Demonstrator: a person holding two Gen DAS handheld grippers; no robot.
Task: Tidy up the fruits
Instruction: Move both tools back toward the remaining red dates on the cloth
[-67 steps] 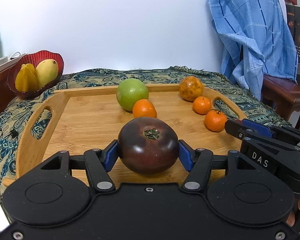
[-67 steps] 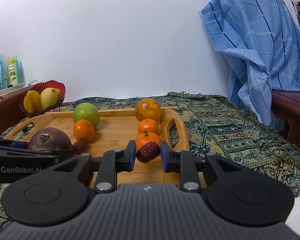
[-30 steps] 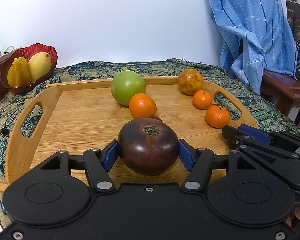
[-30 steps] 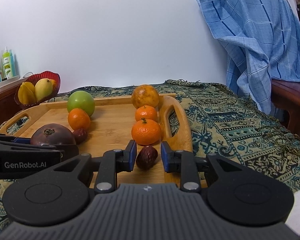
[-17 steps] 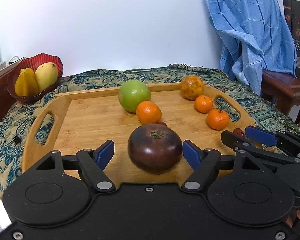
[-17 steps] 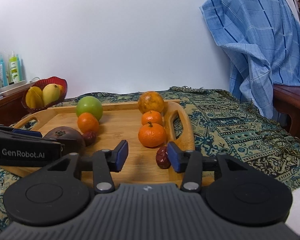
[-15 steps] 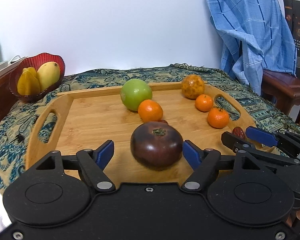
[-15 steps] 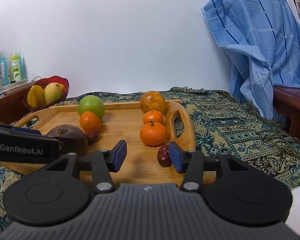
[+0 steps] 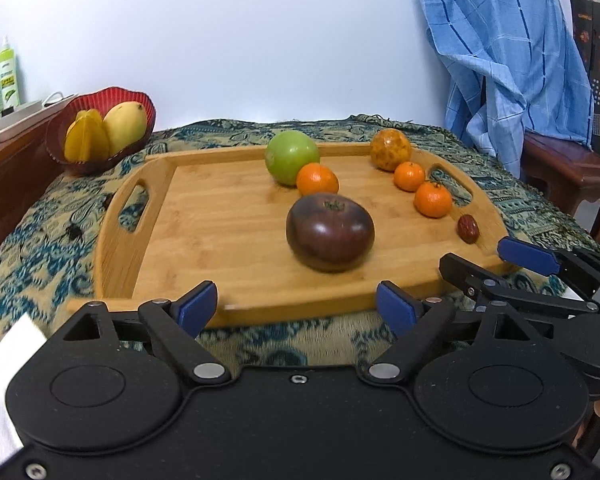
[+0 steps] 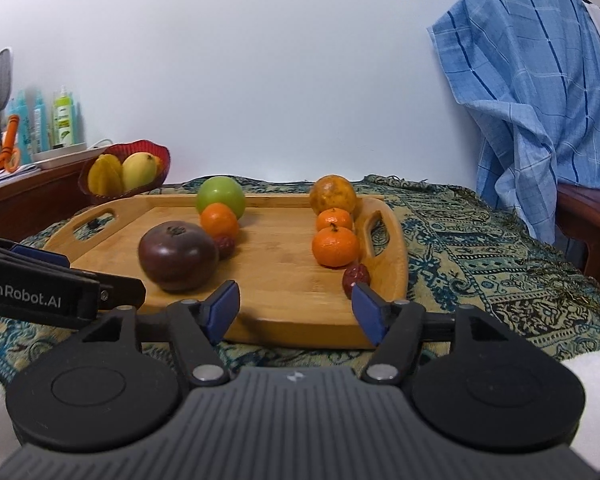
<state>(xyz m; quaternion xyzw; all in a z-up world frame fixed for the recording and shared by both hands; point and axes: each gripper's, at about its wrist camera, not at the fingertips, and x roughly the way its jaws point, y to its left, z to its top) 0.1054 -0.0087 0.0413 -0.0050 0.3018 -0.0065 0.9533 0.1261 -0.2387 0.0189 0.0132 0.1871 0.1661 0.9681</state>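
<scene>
The fruits sit in two rows on the wooden tray (image 9: 152, 264): the dark tomato (image 9: 330, 232) ends the left row, straight ahead of the left gripper (image 9: 298, 308), and the red date (image 10: 356, 275) ends the right row by the tray's right handle, just ahead of the right gripper (image 10: 296, 308). Both sets of fingers have just been opening, stand released with nothing between them, and hang over the tray's near edge. The tray's left half is bare.
</scene>
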